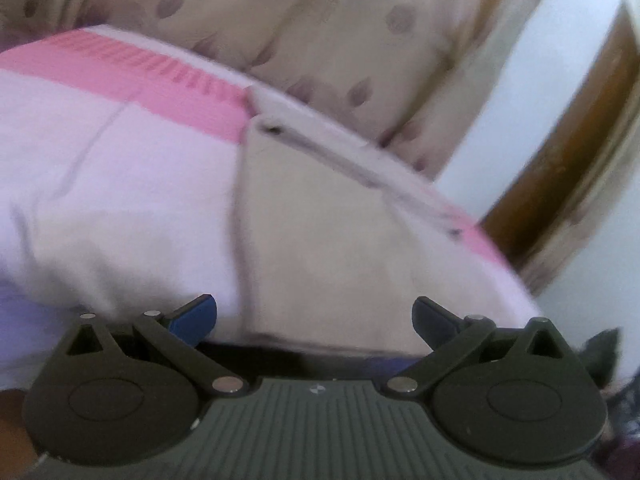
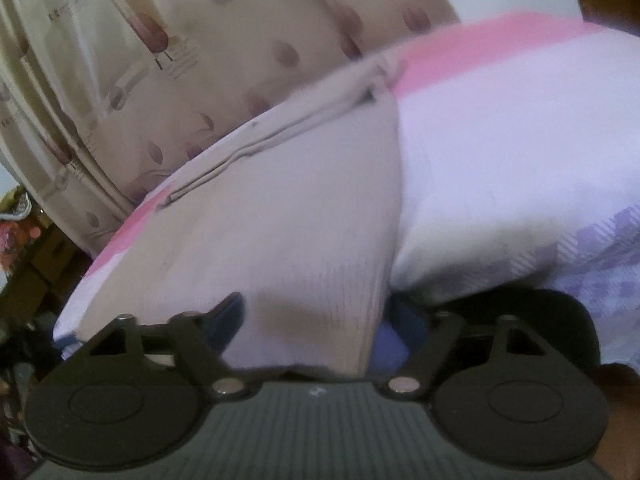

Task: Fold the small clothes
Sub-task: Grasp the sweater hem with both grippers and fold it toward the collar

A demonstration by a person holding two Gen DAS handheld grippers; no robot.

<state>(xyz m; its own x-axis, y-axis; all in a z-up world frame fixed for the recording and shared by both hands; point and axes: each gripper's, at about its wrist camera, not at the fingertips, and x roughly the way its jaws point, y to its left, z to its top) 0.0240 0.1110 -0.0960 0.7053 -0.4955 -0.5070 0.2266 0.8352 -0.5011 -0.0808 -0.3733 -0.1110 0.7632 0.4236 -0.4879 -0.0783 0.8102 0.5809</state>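
A small pale beige garment (image 1: 320, 240) lies flat on a bed sheet (image 1: 120, 168) that is lilac white with a pink band; its folded far edge runs along the pink band. My left gripper (image 1: 314, 318) is open, its blue fingertips apart just above the garment's near edge. In the right wrist view the same garment (image 2: 296, 216) fills the middle. My right gripper (image 2: 316, 320) is open, and the garment's near edge bulges up between its blue fingers, partly hiding them. Whether the fingers touch the cloth is not clear.
A cream curtain with purple leaf print (image 1: 320, 32) hangs behind the bed and also shows in the right wrist view (image 2: 180, 60). A white wall and brown wooden door frame (image 1: 568, 152) stand at the right. Cluttered boxes (image 2: 36, 248) sit at the left of the bed.
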